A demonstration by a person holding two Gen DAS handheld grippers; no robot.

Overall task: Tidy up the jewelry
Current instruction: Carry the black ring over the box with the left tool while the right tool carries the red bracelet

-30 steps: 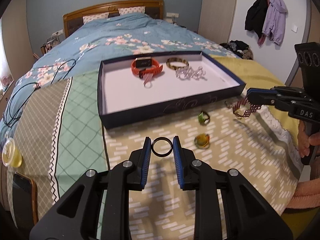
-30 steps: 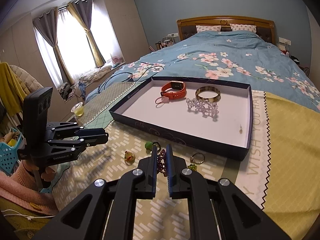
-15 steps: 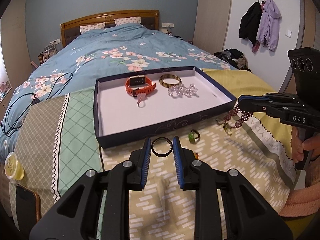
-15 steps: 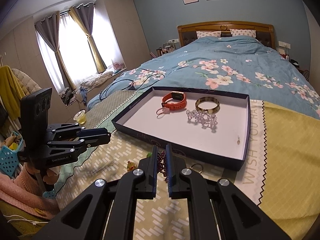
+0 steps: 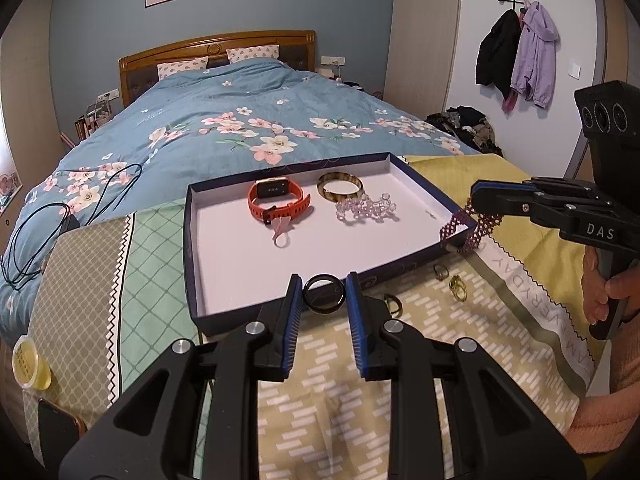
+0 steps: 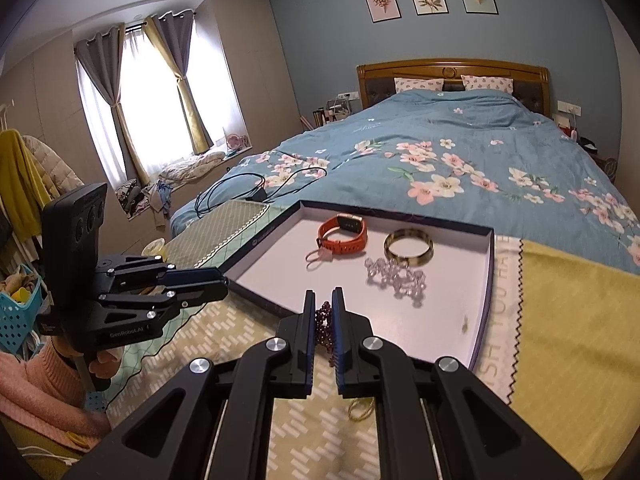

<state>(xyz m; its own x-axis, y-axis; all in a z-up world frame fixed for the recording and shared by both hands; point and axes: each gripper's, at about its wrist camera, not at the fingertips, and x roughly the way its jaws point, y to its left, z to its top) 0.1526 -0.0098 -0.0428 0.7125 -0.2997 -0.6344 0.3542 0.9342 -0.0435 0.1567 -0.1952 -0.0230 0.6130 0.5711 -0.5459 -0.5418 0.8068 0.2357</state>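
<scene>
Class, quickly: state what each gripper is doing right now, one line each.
Left gripper: shut on the black ring.
Right gripper: shut on the dark red beaded bracelet.

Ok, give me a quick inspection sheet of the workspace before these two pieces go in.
Surface: patterned blanket at the foot of the bed.
Job's things: tray holds orange watch, tortoiseshell bangle, crystal bracelet; three loose rings on the blanket.
Clutter: yellow jar, phone.
Grippers: left hand-held gripper shut on black ring; right hand-held gripper shut on maroon beaded bracelet, near the tray's corner.
Cables: black cable on the duvet.
Surroundings: coats on wall hooks, curtained window.
</scene>
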